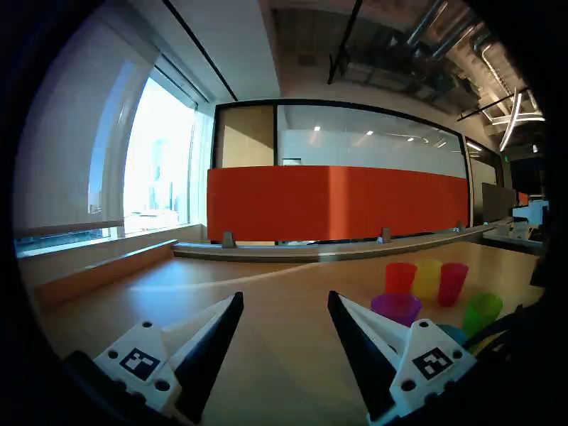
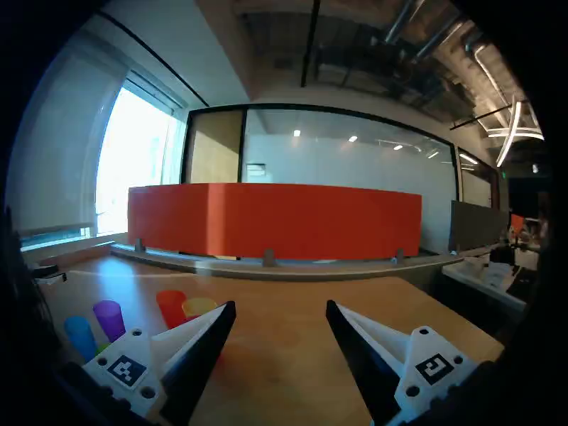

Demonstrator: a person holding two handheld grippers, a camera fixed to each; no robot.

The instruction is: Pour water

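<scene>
In the left gripper view a bright window [image 1: 156, 170] stands at the left, and an orange partition [image 1: 334, 202] runs along the far edge of the wooden table [image 1: 284, 273]. The left gripper [image 1: 285, 298] hovers above the near edge with its fingers spread apart. Toward the table's right edge, the purple cup [image 1: 396, 307], red cup [image 1: 401, 277], yellow cup [image 1: 428, 277], pink cup [image 1: 453, 282] and green cup [image 1: 483, 312] stand clustered close together.

In the right gripper view a blue cup [image 2: 79, 335] stands near the table's left edge, beside the purple, red and yellow ones. The right gripper [image 2: 280, 307] is spread apart over bare wood.
</scene>
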